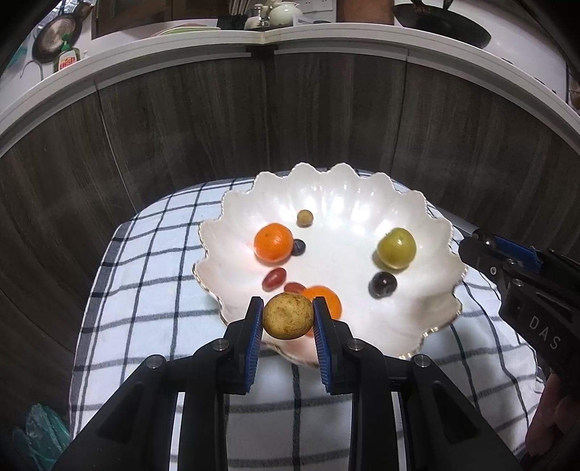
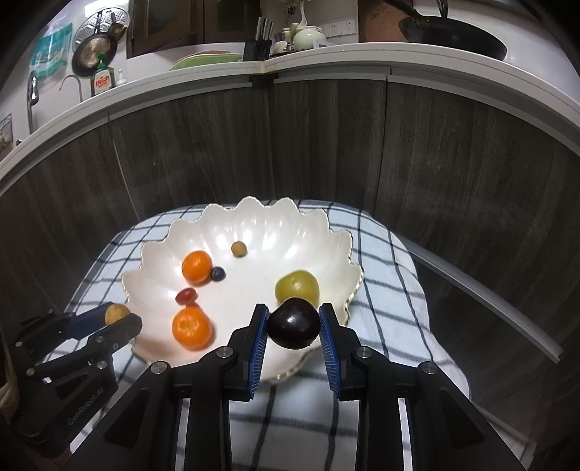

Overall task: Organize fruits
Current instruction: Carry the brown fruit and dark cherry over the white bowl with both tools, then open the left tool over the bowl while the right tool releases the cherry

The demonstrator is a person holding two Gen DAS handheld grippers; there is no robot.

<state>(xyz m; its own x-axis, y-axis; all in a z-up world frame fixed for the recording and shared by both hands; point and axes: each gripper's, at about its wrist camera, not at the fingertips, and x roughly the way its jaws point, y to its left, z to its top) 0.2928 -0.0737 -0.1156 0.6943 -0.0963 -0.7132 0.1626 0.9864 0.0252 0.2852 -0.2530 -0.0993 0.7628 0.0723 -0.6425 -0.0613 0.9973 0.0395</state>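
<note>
My left gripper is shut on a round brownish-yellow fruit, held just above the near rim of a white scalloped bowl. My right gripper is shut on a dark purple plum over the bowl's near right rim. In the bowl lie two oranges, a green fruit, a small tan fruit, a small blue fruit, red grapes and a dark fruit. Each view shows the other gripper at its edge.
The bowl stands on a blue-and-white checked cloth over a small raised surface. Dark wood cabinet fronts under a white counter close off the back. A wok, dishes and a soap bottle sit on the counter.
</note>
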